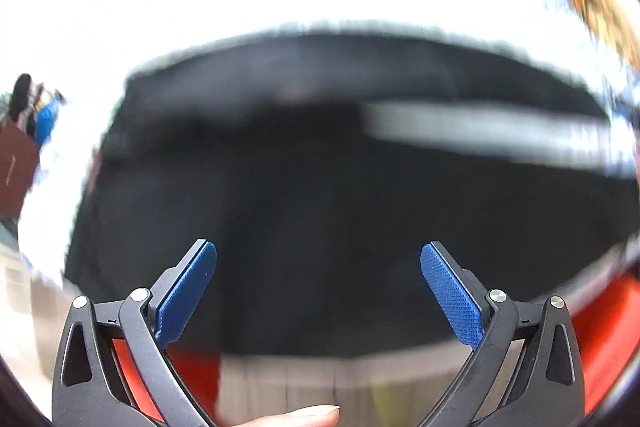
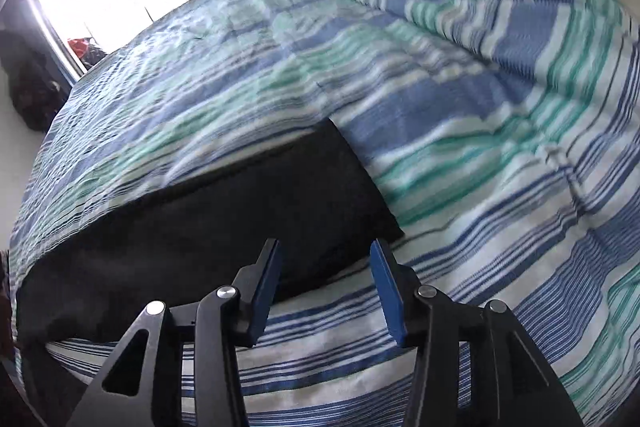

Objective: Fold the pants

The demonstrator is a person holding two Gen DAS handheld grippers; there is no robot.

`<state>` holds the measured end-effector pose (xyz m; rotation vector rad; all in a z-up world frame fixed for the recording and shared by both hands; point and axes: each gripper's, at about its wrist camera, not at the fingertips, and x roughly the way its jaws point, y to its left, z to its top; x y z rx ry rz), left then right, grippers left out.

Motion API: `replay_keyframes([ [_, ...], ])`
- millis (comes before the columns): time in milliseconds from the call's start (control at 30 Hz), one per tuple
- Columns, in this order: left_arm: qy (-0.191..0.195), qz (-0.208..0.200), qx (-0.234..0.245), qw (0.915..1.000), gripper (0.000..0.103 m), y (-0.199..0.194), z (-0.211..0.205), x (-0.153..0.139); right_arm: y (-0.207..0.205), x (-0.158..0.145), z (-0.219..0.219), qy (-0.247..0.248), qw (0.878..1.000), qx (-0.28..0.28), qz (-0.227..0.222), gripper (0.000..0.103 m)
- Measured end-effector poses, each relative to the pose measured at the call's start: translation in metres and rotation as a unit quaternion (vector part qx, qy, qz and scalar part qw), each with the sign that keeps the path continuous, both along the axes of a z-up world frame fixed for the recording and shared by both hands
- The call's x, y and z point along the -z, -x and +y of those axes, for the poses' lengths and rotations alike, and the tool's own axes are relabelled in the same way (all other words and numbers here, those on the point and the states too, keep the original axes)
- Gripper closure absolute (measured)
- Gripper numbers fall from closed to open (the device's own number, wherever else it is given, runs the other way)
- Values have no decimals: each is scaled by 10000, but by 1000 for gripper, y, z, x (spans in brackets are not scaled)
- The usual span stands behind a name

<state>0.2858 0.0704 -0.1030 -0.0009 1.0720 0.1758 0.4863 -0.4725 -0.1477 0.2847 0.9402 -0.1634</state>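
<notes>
Hand-held gripper (image 2: 326, 267) part-open, empty, over pants (image 2: 200, 227)

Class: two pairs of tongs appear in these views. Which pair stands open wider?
The left tongs: their blue pads splay far apart above the black pants. The right tongs show a narrower gap, and grip nothing.

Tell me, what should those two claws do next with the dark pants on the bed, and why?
Probably bring both down to pinch an edge for another fold. The left gripper and right gripper are open and hold nothing, while the pants lie flat on the striped cover.
</notes>
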Motion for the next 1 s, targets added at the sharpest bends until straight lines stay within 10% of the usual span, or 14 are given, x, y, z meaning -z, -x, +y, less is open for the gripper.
replay_keyframes([
  [200, -717, -834, -530, 9925, 1, -137, 29, 26, -57, -12, 145, -1139, 9774, -1775, -153, 50],
  [300, -718, 24, -462, 9963, 1, -166, 41, 97, -79, 32, 216, -2089, 9450, -2462, 512, 46],
  [400, -529, -603, -268, 9964, 1, -145, 47, 112, -86, 81, 251, -1886, 9350, -2741, 1226, 51],
  [533, -427, -706, -243, 9963, 1, -147, 49, 113, -96, 81, 191, -1380, 9531, -2481, 1047, 74],
  [700, -499, -876, -261, 9946, 1, -139, 40, 114, -102, 39, 59, 101, 9902, -1148, 788, 52],
  [867, -496, -902, -261, 9943, 1, -131, 46, 111, -135, 46, -15, 397, 9884, -628, 1323, 44],
  [933, -499, -901, -262, 9943, 1, -131, 46, 111, -142, 65, -31, -27, 9821, -699, 1746, 55],
  [1000, -508, -898, -262, 9943, 1, -133, 45, 111, -144, 63, -27, 488, 9767, -915, 1879, 100],
])
